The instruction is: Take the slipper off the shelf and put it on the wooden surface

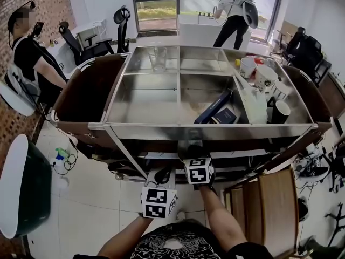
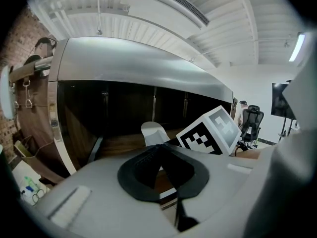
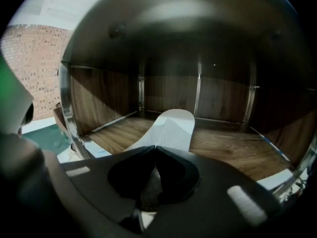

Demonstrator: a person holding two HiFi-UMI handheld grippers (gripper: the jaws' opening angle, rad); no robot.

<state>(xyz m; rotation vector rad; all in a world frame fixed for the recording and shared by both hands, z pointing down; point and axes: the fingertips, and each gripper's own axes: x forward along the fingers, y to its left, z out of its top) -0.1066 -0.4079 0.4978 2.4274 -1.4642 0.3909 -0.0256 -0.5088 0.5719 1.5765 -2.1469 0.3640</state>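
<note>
Slipper gripped, not yet off the shelf
The right gripper (image 3: 155,150) is clenched on the white slipper's (image 3: 171,128) near end, by the shelf's (image 3: 233,155) front edge; the left gripper (image 2: 159,150) is clenched, empty. Next, probably, draw it straight out.

The head view looks steeply down on the steel cart (image 1: 210,131) from its near edge. Both gripper views sit low and close, facing into its wooden shelf (image 3: 228,152); they share the slipper (image 3: 173,128).

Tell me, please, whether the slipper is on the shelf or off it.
On: the slipper lies on the shelf floor, the right gripper shut on its near end.
</note>
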